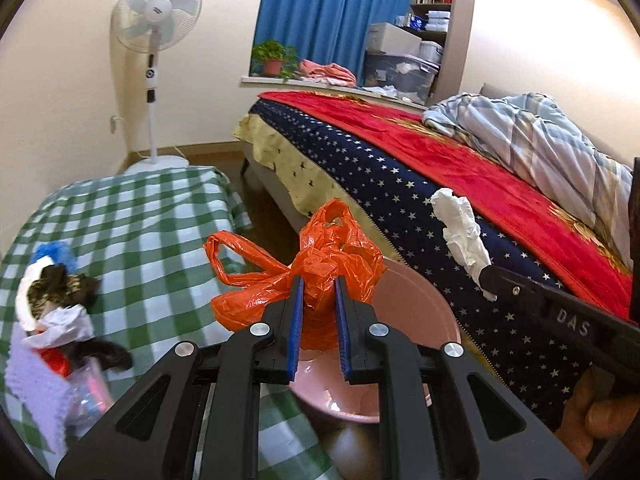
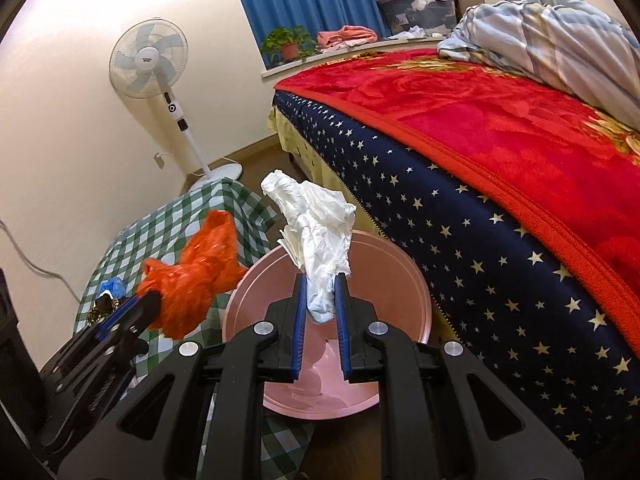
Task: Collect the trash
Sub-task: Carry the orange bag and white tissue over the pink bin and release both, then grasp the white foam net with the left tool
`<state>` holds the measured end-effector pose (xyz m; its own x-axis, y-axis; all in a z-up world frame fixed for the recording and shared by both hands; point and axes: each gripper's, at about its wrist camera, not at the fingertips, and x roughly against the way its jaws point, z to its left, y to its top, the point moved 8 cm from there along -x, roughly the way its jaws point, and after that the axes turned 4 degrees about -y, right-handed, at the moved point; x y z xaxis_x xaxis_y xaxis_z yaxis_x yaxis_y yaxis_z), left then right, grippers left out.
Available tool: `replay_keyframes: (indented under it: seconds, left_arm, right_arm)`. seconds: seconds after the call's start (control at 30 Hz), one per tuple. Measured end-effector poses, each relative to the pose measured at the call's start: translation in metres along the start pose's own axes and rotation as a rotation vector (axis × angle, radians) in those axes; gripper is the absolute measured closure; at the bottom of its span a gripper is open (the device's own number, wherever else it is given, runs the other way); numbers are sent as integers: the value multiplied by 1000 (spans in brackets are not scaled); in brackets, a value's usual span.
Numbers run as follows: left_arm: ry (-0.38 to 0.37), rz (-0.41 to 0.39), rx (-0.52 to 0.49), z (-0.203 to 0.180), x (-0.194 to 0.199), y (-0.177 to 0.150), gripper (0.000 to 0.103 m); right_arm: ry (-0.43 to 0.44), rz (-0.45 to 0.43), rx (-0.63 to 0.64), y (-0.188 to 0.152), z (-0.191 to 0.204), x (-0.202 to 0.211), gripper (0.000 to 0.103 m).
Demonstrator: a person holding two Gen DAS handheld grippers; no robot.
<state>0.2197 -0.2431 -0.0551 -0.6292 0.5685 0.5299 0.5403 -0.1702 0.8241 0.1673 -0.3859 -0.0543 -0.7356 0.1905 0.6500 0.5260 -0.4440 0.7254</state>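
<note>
While the left gripper (image 1: 319, 282) hangs above the pink bin (image 1: 416, 320), its blue pads (image 1: 297, 320) are pinched nearly together on a crumpled orange plastic bag (image 1: 320, 256), whose looped handles trail out toward the side away from the bed. From this left wrist view the bag sits over the bin's near rim, and the bin stands on the floor tight against the bed (image 1: 420, 184). On the bed side of the bin, the right gripper (image 1: 490, 276) reaches in holding a white tissue wad (image 1: 460, 232) up in front of the starry mattress edge. On the far side of the bin from the bed, a green checked cloth (image 1: 152, 220) covers a low table, and a heap of mixed scraps (image 1: 60, 312) lies on it. Beyond that table stands a white pedestal fan (image 1: 154, 32).

From the right wrist view, the right gripper (image 2: 323, 280) is likewise narrowed onto the tissue wad (image 2: 316, 232), which stands up out of the jaws directly over the bin's (image 2: 392, 280) open mouth. Some pale paper already lies at the bin's bottom. The left gripper (image 2: 150, 298) shows just outside the bin's rim, opposite the bed (image 2: 500, 240), with the orange bag (image 2: 196, 276) bunched at its tip, blurred, over the checked cloth (image 2: 160, 224).
</note>
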Motion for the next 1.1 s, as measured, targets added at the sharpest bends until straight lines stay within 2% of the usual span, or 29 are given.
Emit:
replay_keyframes:
  seconds: [0.07, 0.13, 0.17, 0.2, 0.27, 0.4, 0.5, 0.7, 0.9, 1.1]
  left_arm:
    - [-21, 9, 1, -3, -8, 0, 88]
    - [-46, 24, 9, -5, -15, -1, 81]
    - [-54, 32, 16, -4, -18, -2, 76]
    - [-60, 35, 22, -3, -18, -3, 68]
    - [-47, 30, 22, 3, -14, -4, 66]
    - [-20, 9, 36, 17, 7, -4, 66]
    - [11, -17, 43, 34, 37, -6, 66]
    - [92, -64, 68, 74, 104, -16, 66]
    - [167, -78, 104, 100, 160, -51, 66]
    - [208, -53, 179, 108, 186, -115, 66]
  right_arm:
    - [0, 0, -5, 1, -1, -1, 87]
    - [-17, -2, -9, 2, -4, -2, 83]
    - [-22, -1, -13, 1, -5, -1, 77]
    - [-24, -2, -22, 2, -6, -1, 65]
    - [-34, -12, -37, 4, -11, 0, 55]
    - [-17, -19, -41, 5, -8, 3, 54]
    - [21, -32, -30, 4, 1, 9, 54]
    - [133, -62, 18, -2, 31, 29, 55]
    - [218, -44, 89, -22, 61, 41, 58]
    - [259, -37, 140, -34, 80, 52, 58]
